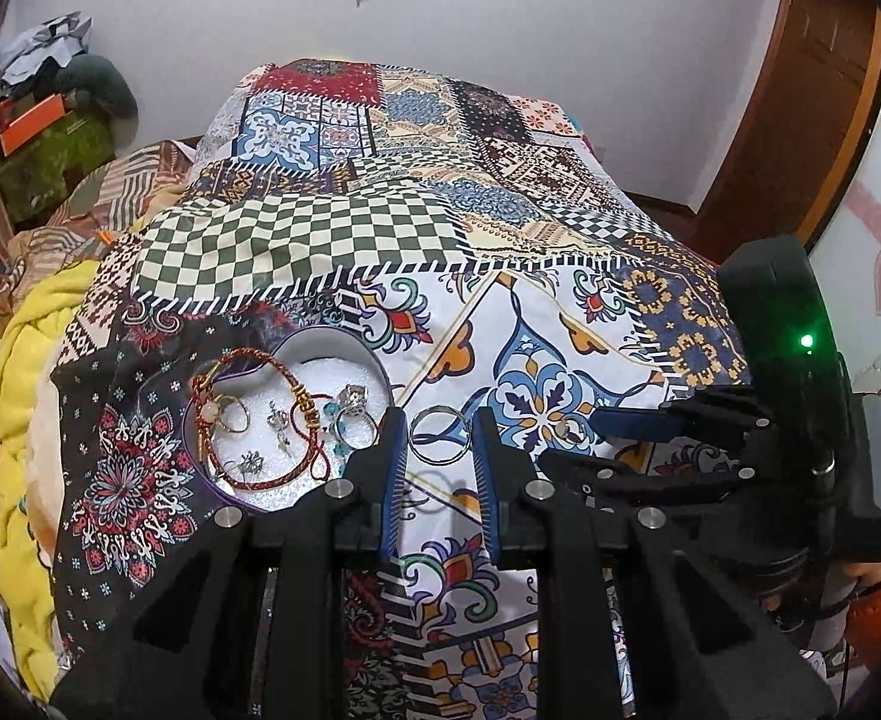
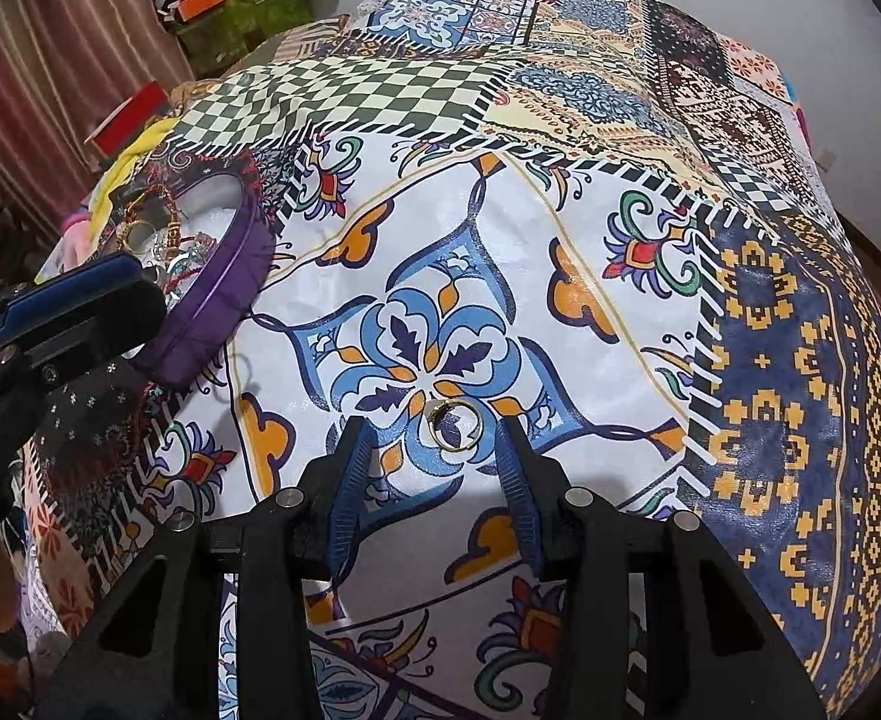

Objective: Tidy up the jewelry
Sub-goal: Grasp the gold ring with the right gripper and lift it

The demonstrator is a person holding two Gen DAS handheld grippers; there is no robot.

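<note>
A silver bangle (image 1: 438, 435) lies flat on the patterned cloth between the tips of my left gripper (image 1: 437, 420), which is open around it. A purple heart-shaped box (image 1: 344, 339) with a white lining sits just left of it, holding red cord bracelets (image 1: 272, 420), rings and small silver pieces. The box (image 2: 224, 294) also shows at the left of the right wrist view. A gold ring (image 2: 456, 425) lies on the blue flower print between the tips of my right gripper (image 2: 437, 423), open around it. From the left wrist view, the right gripper (image 1: 572, 429) reaches in from the right over the ring.
The patchwork cloth (image 1: 380, 210) covers a raised surface that falls away on all sides. Yellow and pink bedding (image 1: 26, 360) is piled at the left. Boxes and bags (image 1: 38, 120) are stacked in the far left corner. A wooden door frame (image 1: 800, 120) stands at the right.
</note>
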